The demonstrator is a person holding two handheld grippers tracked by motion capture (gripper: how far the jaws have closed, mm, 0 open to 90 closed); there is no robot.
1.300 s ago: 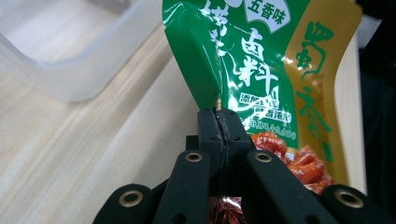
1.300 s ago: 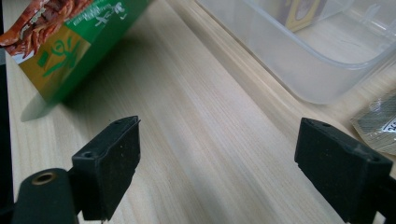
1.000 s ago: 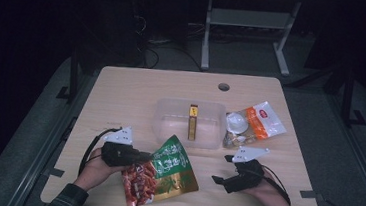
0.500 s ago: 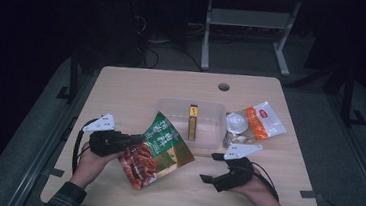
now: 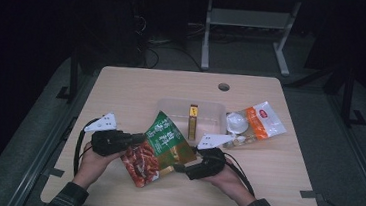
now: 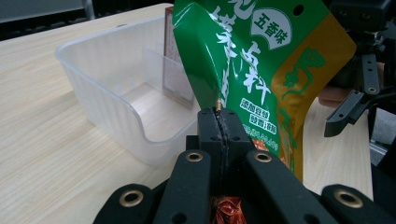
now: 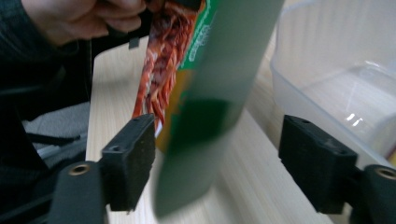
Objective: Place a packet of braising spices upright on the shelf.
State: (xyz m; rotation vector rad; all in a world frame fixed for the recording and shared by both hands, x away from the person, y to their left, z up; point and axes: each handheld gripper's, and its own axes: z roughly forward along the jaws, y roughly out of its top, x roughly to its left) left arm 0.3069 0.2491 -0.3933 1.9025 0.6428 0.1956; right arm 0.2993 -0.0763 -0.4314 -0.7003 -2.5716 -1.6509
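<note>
The green snack pouch [image 5: 163, 149] is held clear of the table [image 5: 137, 86], tilted, just in front of the clear plastic tub [image 5: 170, 108]. It is judged light and limp — a glossy film bag that will flex, crinkle and slide between pads, with loose contents that shift. The flat sealed edges are the best purchase; the bulging middle should be avoided. The left gripper [image 6: 219, 122] is clamped tight on one edge of the pouch, its jaws pressed together over the film. The right gripper [image 7: 217, 158] has just been closing, yet its pads stand off either side of the opposite edge — the pouch lies between them, not pinched. Both forearms enter low, grippers pointing inward toward each other.
</note>
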